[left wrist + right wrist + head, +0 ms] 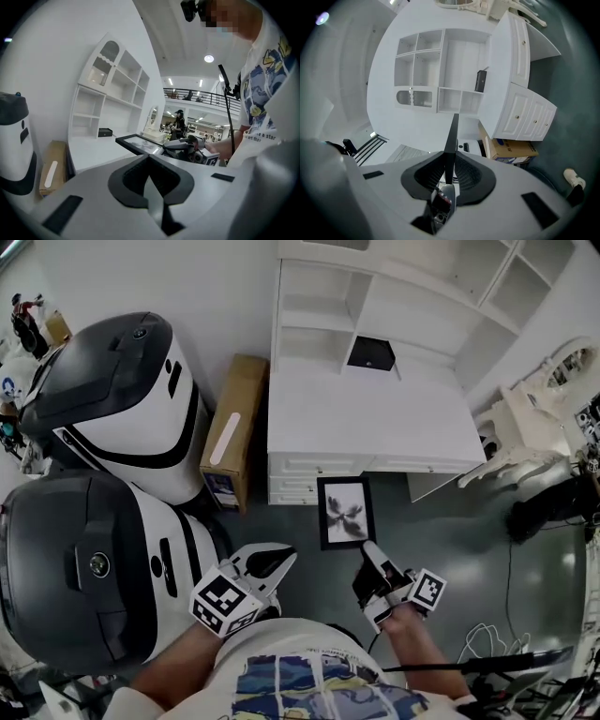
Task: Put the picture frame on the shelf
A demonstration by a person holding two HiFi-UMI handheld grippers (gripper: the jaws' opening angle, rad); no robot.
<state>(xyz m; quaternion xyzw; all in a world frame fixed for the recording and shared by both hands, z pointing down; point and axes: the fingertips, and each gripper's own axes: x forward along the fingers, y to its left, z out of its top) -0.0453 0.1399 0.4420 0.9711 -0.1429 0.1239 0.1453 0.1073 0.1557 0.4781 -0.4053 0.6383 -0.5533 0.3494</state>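
A black picture frame [345, 511] with a dark floral print hangs over the grey floor just in front of the white desk [366, 418]. My right gripper [368, 554] is shut on its near edge. In the right gripper view the frame [451, 136] shows edge-on between the pads. The left gripper view shows the frame [139, 143] lying flat, with the right gripper [180, 146] behind it. The white shelf unit [375, 301] [440, 65] stands on the back of the desk. My left gripper [279, 561] [149, 159] is shut and empty, left of the frame.
A small black box [370, 352] sits on the desk under the shelves. Two large black-and-white machines [112, 399] [84, 568] fill the left side. A cardboard box [232, 432] leans between them and the desk. White ornate furniture [534, 418] and cables [487, 634] lie to the right.
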